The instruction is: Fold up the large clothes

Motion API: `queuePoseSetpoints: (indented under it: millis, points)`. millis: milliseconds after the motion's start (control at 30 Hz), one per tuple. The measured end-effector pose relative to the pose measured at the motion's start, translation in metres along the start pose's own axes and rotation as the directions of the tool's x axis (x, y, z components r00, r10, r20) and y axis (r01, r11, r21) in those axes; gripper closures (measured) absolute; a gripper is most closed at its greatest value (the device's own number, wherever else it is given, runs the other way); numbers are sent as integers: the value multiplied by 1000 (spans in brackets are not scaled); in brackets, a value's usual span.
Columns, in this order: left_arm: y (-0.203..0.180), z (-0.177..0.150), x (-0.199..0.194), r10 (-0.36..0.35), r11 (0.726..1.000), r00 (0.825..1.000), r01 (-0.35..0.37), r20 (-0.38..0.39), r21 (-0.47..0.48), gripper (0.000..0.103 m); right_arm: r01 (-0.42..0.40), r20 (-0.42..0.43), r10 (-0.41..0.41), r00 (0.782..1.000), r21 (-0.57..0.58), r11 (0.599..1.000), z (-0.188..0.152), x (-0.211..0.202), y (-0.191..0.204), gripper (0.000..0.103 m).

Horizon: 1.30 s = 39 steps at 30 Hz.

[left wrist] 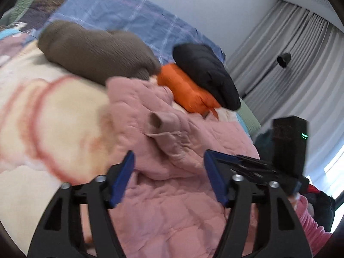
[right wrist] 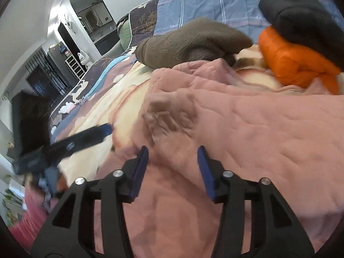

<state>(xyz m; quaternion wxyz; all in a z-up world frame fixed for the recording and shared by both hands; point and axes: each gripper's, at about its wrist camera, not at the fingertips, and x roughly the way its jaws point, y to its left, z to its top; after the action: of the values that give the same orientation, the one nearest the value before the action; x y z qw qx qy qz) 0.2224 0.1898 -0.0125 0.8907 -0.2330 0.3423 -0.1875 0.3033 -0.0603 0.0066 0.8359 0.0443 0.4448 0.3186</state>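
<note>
A large pink quilted garment point(left wrist: 172, 118) point(right wrist: 236, 118) lies rumpled on the bed, with a small folded tab sticking up near its middle. My left gripper point(left wrist: 168, 157) hovers just over it, blue pads spread apart and nothing pinched between them. My right gripper point(right wrist: 173, 150) is likewise open above the same pink fabric, its pads clear of the cloth. In the right wrist view the left gripper point(right wrist: 101, 133) shows blurred at the left. The right gripper's black body point(left wrist: 288, 146) appears at the right of the left wrist view.
Beyond the pink garment sit a folded brown fleece point(left wrist: 92, 49) point(right wrist: 193, 40), an orange bundle point(left wrist: 185, 86) point(right wrist: 294, 64) and a black one point(left wrist: 206, 71) point(right wrist: 301, 17) on top of it. A cream blanket point(left wrist: 53, 118) and blue plaid sheet point(left wrist: 120, 13) cover the bed. Grey curtains point(left wrist: 290, 53) hang behind.
</note>
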Motion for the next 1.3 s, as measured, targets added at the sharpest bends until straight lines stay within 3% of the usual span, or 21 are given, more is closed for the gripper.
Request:
queuePoseSetpoints:
  millis: [200,233,267,333,400,467,500,633,667,700,733,767,867,933,1000,1033,1067,1133,1200,1233,1300]
  points:
    - [-22,9,52,80,995,990,-72,-115,75,32,187,65,-190,980,45,981,-39,-75,-38,45]
    - [-22,13,61,103,992,987,-94,-122,82,42,213,66,-218,974,68,975,-43,-80,-46,45]
    - [-25,16,67,127,989,984,-116,-121,97,95,243,68,-252,965,116,963,-50,-87,-62,46]
    - [-29,24,63,132,988,987,-123,-97,92,99,266,68,-287,955,220,939,-63,-101,-94,52]
    - [-35,31,37,102,991,995,-102,5,85,99,220,75,-249,966,280,935,-72,-111,-110,56]
    - [-38,35,19,152,981,986,-159,71,109,99,276,111,-322,940,303,912,-80,-128,-116,43]
    - [-36,35,16,205,968,975,-215,85,131,99,289,146,-342,928,295,911,-82,-137,-117,43]
    - [-14,25,34,329,937,944,-326,-8,128,88,285,237,-370,898,327,901,-79,-156,-130,45]
    - [-11,23,32,356,928,934,-354,3,116,77,282,242,-372,896,338,898,-77,-155,-135,53]
    - [-9,22,24,355,929,934,-356,31,95,73,290,229,-376,898,334,897,-75,-152,-138,60]
    - [-10,25,12,345,934,936,-349,68,70,71,325,193,-398,897,321,889,-73,-145,-140,82]
    - [-14,27,7,335,939,938,-340,91,55,71,406,125,-456,881,296,865,-70,-130,-143,100]
    - [-35,36,-13,255,961,953,-269,164,70,68,528,-11,-539,842,215,821,-74,-94,-145,100]
    - [-51,39,-1,229,963,964,-245,138,115,61,578,-22,-583,812,162,799,-76,-85,-137,100]
    - [-62,37,26,254,948,964,-264,78,178,58,621,-24,-623,782,121,775,-73,-78,-129,99]
    - [-61,36,42,291,935,956,-294,46,200,58,620,-21,-622,782,124,775,-72,-78,-128,98]
    - [-57,32,61,360,909,933,-351,2,224,58,607,-7,-612,791,140,783,-74,-83,-129,97]
    - [-35,17,100,501,844,863,-473,-59,252,55,555,42,-571,820,185,811,-76,-97,-128,97]
    - [-36,5,111,533,806,846,-505,-6,309,53,473,102,-502,859,216,854,-72,-111,-130,97]
    - [-44,2,113,559,771,829,-530,24,352,52,446,123,-479,869,225,866,-71,-117,-131,97]
    - [-50,4,117,581,744,813,-548,35,382,52,475,68,-504,861,247,845,-66,-109,-143,97]
